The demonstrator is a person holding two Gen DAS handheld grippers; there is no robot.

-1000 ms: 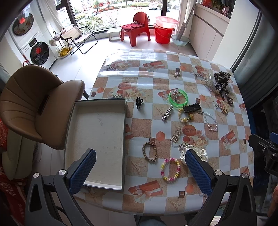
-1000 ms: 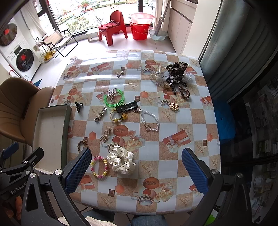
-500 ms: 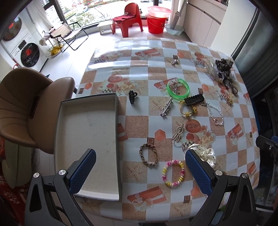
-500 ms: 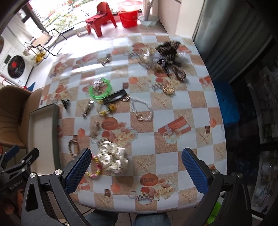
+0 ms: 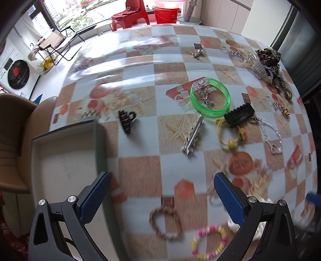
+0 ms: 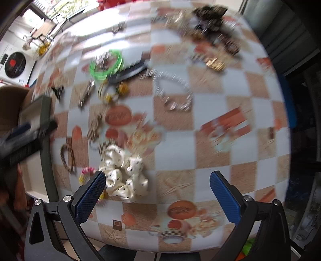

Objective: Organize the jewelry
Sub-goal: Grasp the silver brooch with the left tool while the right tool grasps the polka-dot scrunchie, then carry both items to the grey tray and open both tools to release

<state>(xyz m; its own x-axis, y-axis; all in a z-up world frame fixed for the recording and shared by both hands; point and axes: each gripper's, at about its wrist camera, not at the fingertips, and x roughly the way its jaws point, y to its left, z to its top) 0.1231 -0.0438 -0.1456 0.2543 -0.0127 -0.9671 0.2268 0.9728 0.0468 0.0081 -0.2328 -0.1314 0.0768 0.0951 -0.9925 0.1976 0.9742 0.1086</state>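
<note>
Checked orange-and-white oilcloth covers the surface (image 5: 140, 170), with a window, a red chair and a bucket behind it. Farthest left an empty grey tray (image 5: 66, 152) overhangs the near edge, beside a tan armchair. The left claw (image 5: 161, 197) hovers with its blue pads wide apart and nothing between them, above a brown braided bracelet (image 5: 165, 224) and a pink-and-yellow bead bracelet (image 5: 208, 242), both light and limp and best pinched across one strand. Farther back lie a black claw clip (image 5: 126, 119), a stiff silver hair slide (image 5: 193, 135) to be taken across its narrow shaft, a slick green bangle (image 5: 210, 98) that needs a grip on its rim, and a thin silver chain (image 5: 270, 132) likely to slither. The right claw (image 6: 157, 197) is likewise spread and empty, near a soft cream scrunchie (image 6: 124, 176) that will squash under any grip. Motion blur smears the right view, so the dark heap at the far right (image 6: 212, 18) is probably hair ties, and the left pad hides part of the bead bracelet there.
</note>
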